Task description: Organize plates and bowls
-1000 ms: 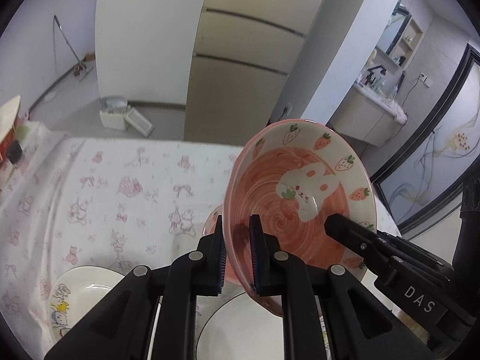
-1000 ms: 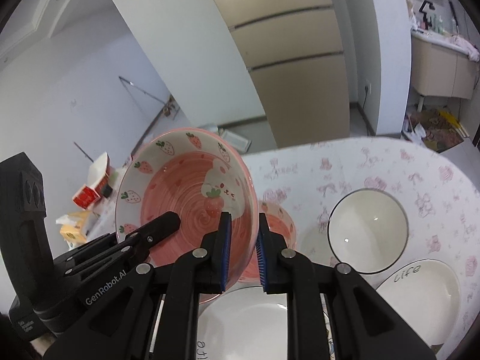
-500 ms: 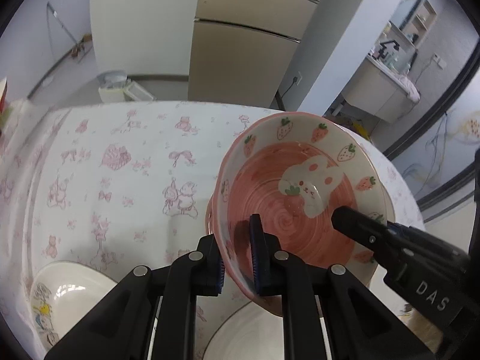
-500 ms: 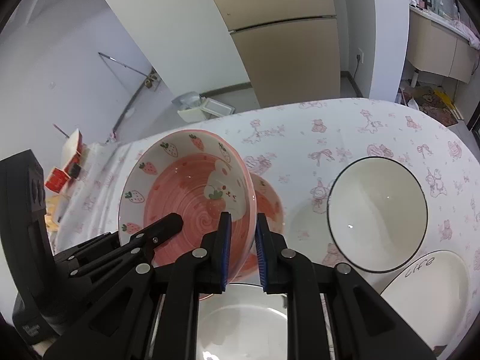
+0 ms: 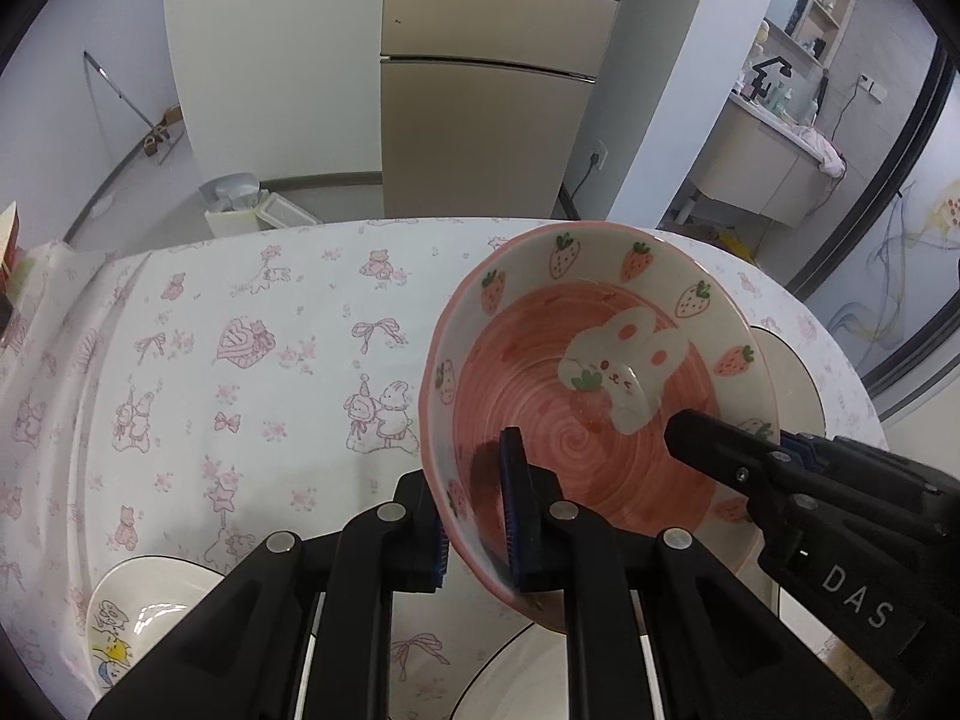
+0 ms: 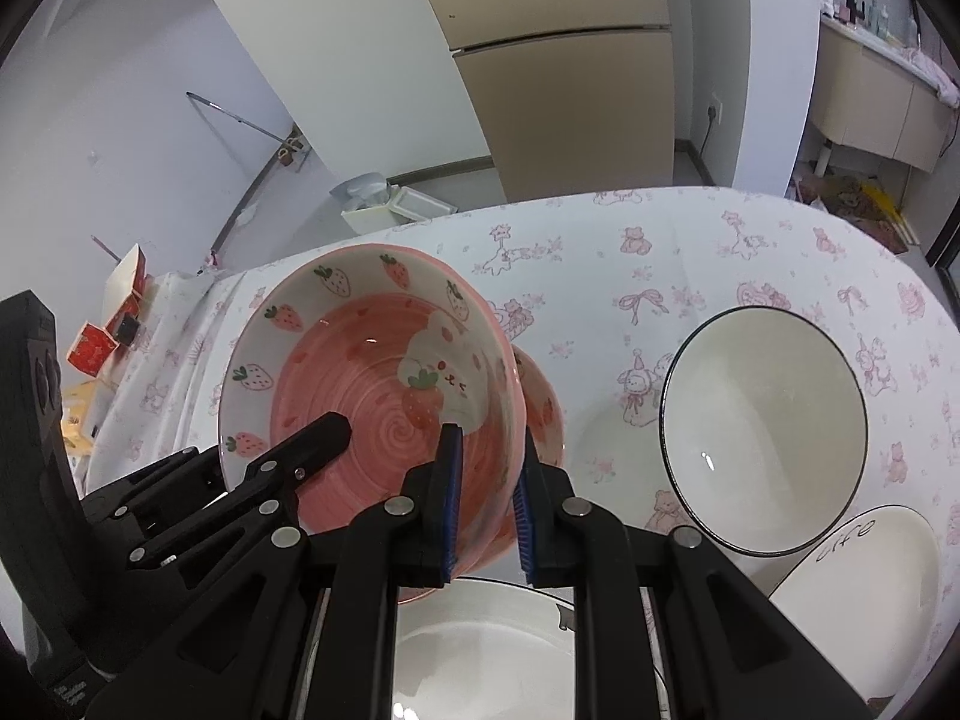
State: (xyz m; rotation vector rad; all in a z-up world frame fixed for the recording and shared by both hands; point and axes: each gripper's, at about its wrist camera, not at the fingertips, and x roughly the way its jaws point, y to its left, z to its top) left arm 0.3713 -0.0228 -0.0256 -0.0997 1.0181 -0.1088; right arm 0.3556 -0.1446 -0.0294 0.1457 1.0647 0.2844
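Legible writing: the white letters "DAS" on the body of the right gripper [image 5: 714, 450] as seen from the left wrist view; partial white lettering on the body of the left gripper [image 6: 324, 429] in the right wrist view, too cut off to read; and handwritten-style black script reading roughly "life" on a white plate [image 6: 864, 564] at 4 o'clock in the right wrist view. The pink strawberry bowl [image 5: 600, 402], decorated with a white rabbit and strawberries round the inner wall, is held tilted above the table [image 5: 240, 360], which is covered by a white cloth printed with pink bears and bows. The left gripper [image 5: 480, 510] is clamped on the bowl's near-left rim, one blue pad inside and one outside the wall, jaws nearly closed. The right gripper [image 6: 486, 492] is likewise pinched on the bowl's [image 6: 372, 396] opposite rim, one pad inside, one outside, narrow gap. A second pink dish [image 6: 543, 408] sits just behind the bowl, toward 3 o'clock of it. A black-rimmed white bowl [image 6: 768, 432] stands on the cloth at 3 o'clock in the right wrist view. A white plate with black rim [image 6: 480, 648] lies directly below the held bowl at 6 o'clock. A cartoon-printed bowl [image 5: 138, 612] sits at 8 o'clock in the left wrist view.
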